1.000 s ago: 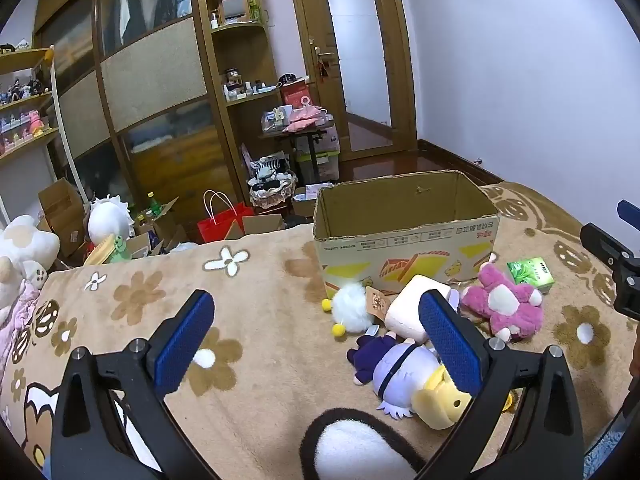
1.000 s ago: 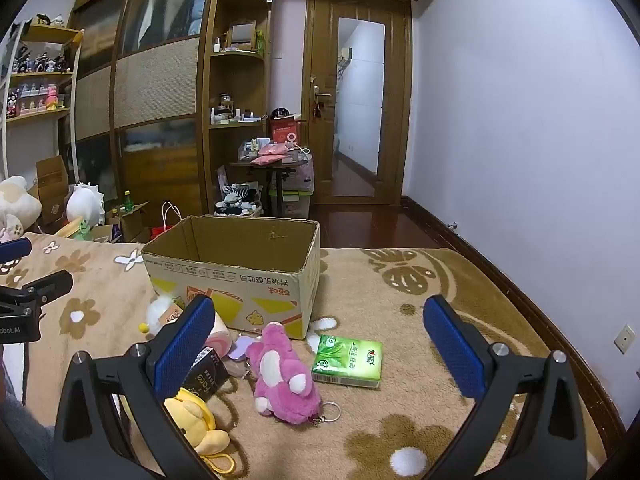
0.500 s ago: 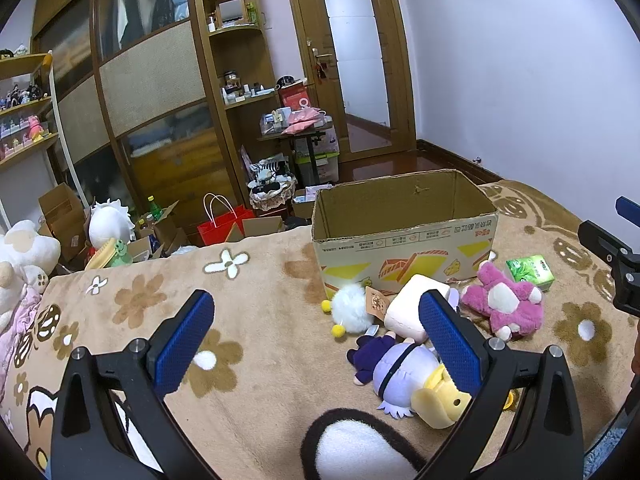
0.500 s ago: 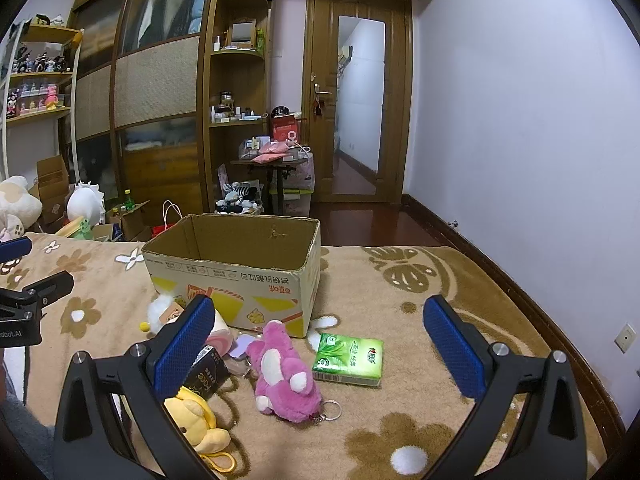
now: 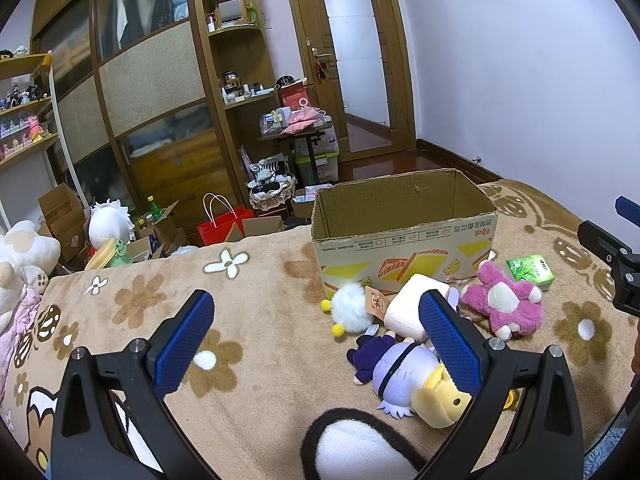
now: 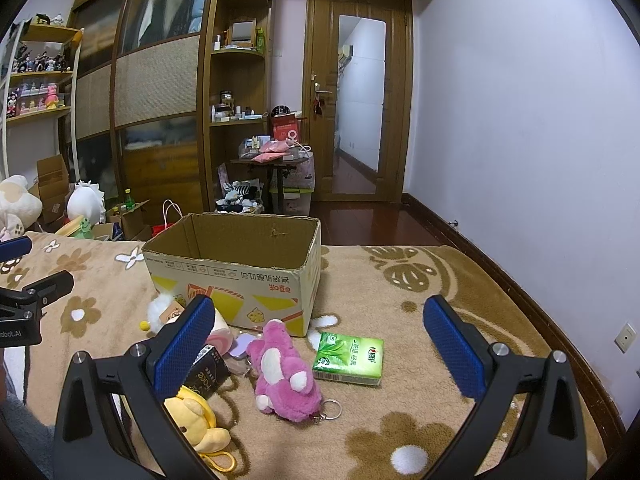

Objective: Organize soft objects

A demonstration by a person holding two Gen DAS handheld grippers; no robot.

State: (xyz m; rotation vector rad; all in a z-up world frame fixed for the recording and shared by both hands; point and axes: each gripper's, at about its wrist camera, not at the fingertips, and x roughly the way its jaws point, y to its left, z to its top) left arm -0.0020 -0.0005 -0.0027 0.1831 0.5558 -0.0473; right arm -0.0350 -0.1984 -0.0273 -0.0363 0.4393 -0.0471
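Almost nothing has changed over the last second: both views have shifted only a little, and none of the toys or the box has moved. So the sorting has not begun, and judging by what lies outside it, every soft thing has yet to go in.

At the left, the left gripper (image 5: 316,336) hangs above the flowered blanket (image 5: 248,320) on the bed with its fingers spread wide and nothing between them. Near it, a black-rimmed white plush shape (image 5: 352,446) sits at the bottom edge of its view.

Further right, the cardboard box (image 5: 404,236) stands open on the blanket; no toy shows inside, though its floor is hidden. Against its near wall lie a white fluffy ball toy (image 5: 352,306) and a cream cube cushion (image 5: 408,312), touching each other. Just nearer lies the purple and white doll (image 5: 394,364), with a yellow plush (image 6: 196,420) beside it. A small dark packet (image 6: 206,374) sits between the cushion and the yellow plush.

Right of these, the pink plush with a keyring (image 6: 286,374) lies just off the box's near right corner, and the green tissue pack (image 6: 348,358) lies just right of it. The right gripper (image 6: 318,344) hovers over these two, fingers wide apart and empty. The pink plush looks like its easiest first pick.
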